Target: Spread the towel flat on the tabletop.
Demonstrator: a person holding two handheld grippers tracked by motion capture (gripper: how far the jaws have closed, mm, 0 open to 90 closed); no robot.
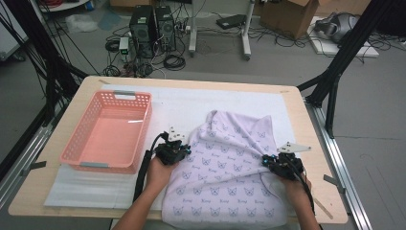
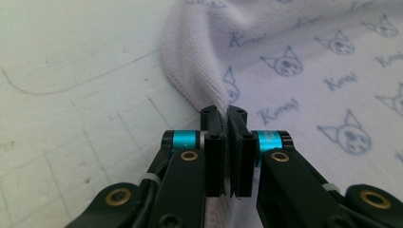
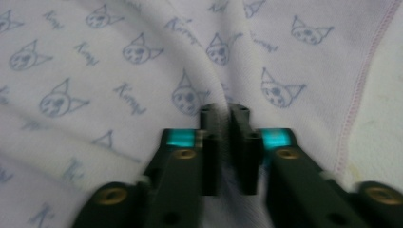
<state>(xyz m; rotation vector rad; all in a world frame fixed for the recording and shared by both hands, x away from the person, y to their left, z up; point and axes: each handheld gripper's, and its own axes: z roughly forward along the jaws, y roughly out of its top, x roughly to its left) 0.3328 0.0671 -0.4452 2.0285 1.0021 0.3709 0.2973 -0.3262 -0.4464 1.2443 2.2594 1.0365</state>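
Towel (image 1: 225, 163): soft matt terry cloth, fine nap, pale lilac w/ printed cat faces, stitched hem. Basket (image 1: 107, 132): pink plastic, slight gloss, perforated walls. Mat (image 1: 182, 103) under them: white foam sheet, matt, scored w/ cut lines. Table (image 1: 306, 129): light wood, smooth. Left gripper (image 2: 227, 114) and right gripper (image 3: 227, 114): matt black plastic, brass-look rivets, shiny teal metal sleeves.
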